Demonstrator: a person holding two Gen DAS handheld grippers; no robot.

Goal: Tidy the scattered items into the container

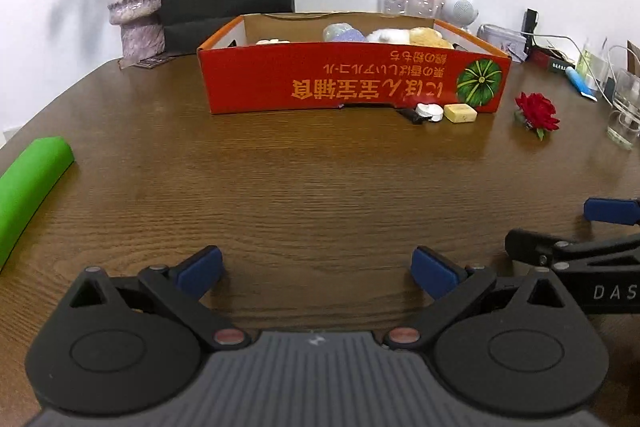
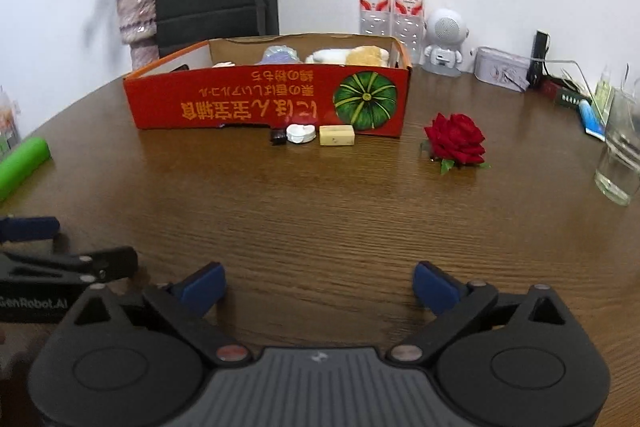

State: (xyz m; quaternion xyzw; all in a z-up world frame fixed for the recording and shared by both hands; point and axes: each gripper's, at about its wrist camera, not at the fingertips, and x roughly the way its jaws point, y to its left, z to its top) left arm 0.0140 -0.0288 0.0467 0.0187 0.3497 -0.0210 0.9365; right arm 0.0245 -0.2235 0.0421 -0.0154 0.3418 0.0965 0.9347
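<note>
Red open-top cardboard box (image 2: 256, 99) sat far centre, soft items inside. Black clip (image 2: 277, 136), white round case (image 2: 300, 133), yellow block (image 2: 337, 135) lay against its near wall; red rose (image 2: 456, 141) lay right.

Both wrist views face the red box (image 1: 352, 75) across the table (image 2: 320, 219).

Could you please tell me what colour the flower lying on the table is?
Deep red rose with green leaves, clearest in the right wrist view.
</note>
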